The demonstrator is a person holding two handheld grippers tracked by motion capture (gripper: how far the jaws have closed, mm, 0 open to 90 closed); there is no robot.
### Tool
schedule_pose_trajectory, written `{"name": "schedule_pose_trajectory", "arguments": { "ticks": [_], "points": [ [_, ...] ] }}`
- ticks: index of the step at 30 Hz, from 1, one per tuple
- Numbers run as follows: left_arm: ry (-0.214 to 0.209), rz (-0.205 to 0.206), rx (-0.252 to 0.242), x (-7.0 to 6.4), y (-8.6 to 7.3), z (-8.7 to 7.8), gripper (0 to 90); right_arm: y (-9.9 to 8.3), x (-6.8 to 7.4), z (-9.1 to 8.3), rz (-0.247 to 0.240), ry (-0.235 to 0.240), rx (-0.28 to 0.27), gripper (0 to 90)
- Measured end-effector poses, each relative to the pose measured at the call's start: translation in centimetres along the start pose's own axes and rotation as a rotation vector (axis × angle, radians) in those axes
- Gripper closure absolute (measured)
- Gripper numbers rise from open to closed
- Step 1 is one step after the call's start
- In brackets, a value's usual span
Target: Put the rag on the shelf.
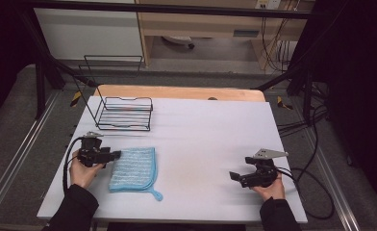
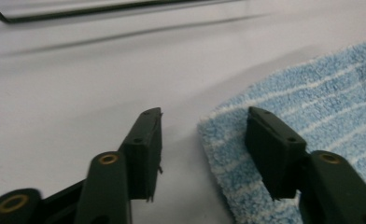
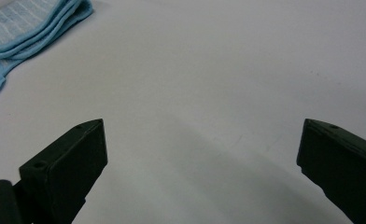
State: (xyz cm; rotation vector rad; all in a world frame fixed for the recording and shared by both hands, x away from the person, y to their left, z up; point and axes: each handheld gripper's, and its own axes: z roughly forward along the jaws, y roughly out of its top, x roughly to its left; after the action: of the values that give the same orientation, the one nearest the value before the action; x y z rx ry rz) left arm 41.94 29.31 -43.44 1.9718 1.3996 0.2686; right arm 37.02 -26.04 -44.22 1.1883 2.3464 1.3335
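Bare table (image 1: 210,139) is being left between the blue cloth (image 1: 132,168) and right gripper (image 1: 238,178); the far-left corner is being blocked by a wire rack (image 1: 125,114).

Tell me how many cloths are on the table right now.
1. The folded blue cloth lies on the table's left half, in front of the wire rack, its left edge between the open jaws of the left gripper.

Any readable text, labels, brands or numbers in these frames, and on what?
None can be read.
Blue label on the wooden shelf: too small and blurred.
White plate at the top edge: nothing legible.
Cloth, wire basket, left tool and right tool: no markings visible.
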Motion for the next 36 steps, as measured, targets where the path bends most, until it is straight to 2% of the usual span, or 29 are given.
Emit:
{"name": "schedule_pose_trajectory", "arguments": {
  "ticks": [2, 5, 7, 9, 12, 16, 18, 19, 26, 30, 36],
  "points": [
    [-0.013, -0.014, 0.015, 0.2, -0.3, 0.3, 52.4, 0.0, 0.1, 0.1, 0.007, 0.003, 0.004, 2.7],
    [-0.035, -0.032, 0.011, 0.3, -0.4, 0.4, 57.6, 0.1, 0.2, 0.3, 0.005, 0.0, 0.012, 2.9],
    [-0.038, -0.02, 0.012, 0.2, -0.4, 0.5, 59.3, 0.2, 0.3, 0.4, 0.002, 0.002, 0.014, 3.1],
    [-0.05, -0.007, 0.018, 0.1, -0.5, 0.6, 67.1, 0.5, 0.6, 0.6, 0.002, 0.007, 0.013, 3.5],
    [-0.058, 0.004, 0.02, -0.2, -0.5, 0.7, 72.7, 1.0, 1.2, 1.1, 0.01, 0.013, 0.015, 3.7],
    [-0.065, 0.006, 0.023, -0.3, -0.5, 0.7, 75.6, 1.7, 2.2, 1.9, 0.001, 0.008, 0.007, 4.1],
    [-0.059, 0.022, 0.022, -0.4, -0.5, 0.7, 76.4, 2.0, 2.4, 2.1, 0.0, 0.007, 0.004, 4.3],
    [-0.049, 0.037, 0.022, -0.6, -0.5, 0.7, 77.5, 2.5, 3.0, 2.6, 0.0, 0.007, -0.004, 4.8],
    [-0.044, 0.058, 0.021, -0.7, -0.6, 0.8, 78.1, 5.1, 5.6, 5.4, -0.017, 0.023, -0.001, 7.6],
    [-0.028, 0.074, 0.02, -0.9, -0.6, 0.8, 78.1, 6.9, 7.2, 7.4, -0.025, 0.042, -0.018, 9.0],
    [-0.034, 0.076, 0.02, -0.8, -0.6, 0.8, 77.9, 9.7, 9.5, 10.8, -0.055, 0.064, -0.014, 11.2]
  ]
}}
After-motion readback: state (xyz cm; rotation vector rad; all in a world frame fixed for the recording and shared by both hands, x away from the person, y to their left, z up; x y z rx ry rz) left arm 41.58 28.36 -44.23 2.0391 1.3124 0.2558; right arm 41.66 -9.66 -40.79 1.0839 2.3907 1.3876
